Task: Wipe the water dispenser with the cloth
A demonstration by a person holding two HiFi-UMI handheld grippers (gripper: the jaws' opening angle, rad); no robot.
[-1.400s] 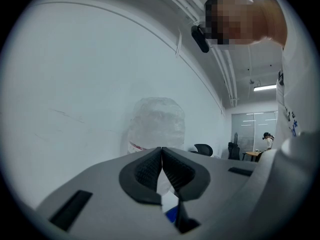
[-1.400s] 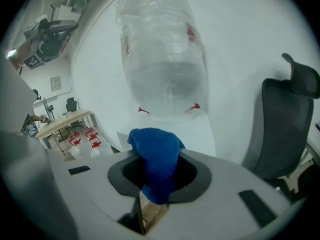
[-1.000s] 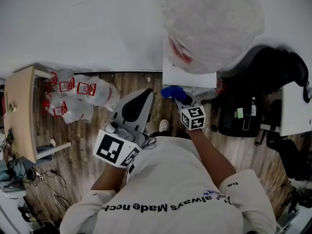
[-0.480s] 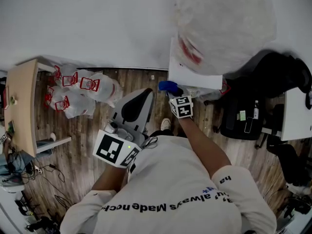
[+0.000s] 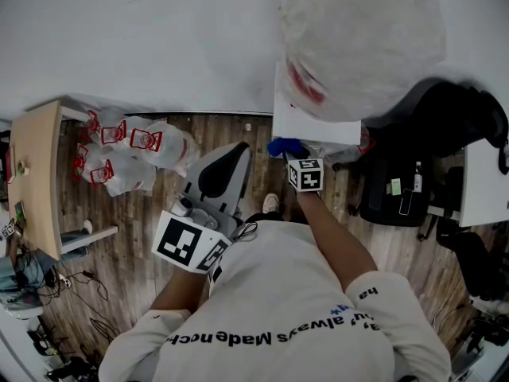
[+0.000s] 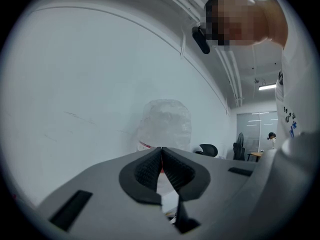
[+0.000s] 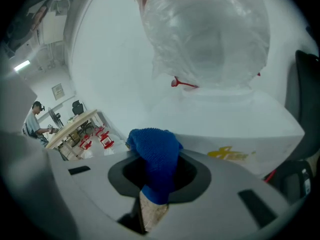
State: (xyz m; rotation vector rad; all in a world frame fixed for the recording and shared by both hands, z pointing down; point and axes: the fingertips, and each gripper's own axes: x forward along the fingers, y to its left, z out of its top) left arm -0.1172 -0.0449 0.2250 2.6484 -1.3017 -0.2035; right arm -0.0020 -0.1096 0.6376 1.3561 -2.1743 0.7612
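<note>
The person wears a white short-sleeved T-shirt (image 5: 270, 293) with 1 line of dark lettering (image 5: 238, 338) across it, and small blue and dark print near the right sleeve (image 5: 398, 305). The left gripper (image 6: 161, 155) has a smooth grey shell, black ribbed pads (image 6: 147, 170) on its 2 jaws and a dark rectangular slot (image 6: 70, 210) set into the shell. The right gripper (image 7: 159, 174) is the same grey, with a black oval recess. Each carries a white cube with black square markers: the left cube (image 5: 189, 243) and the right cube (image 5: 305, 175).
</note>
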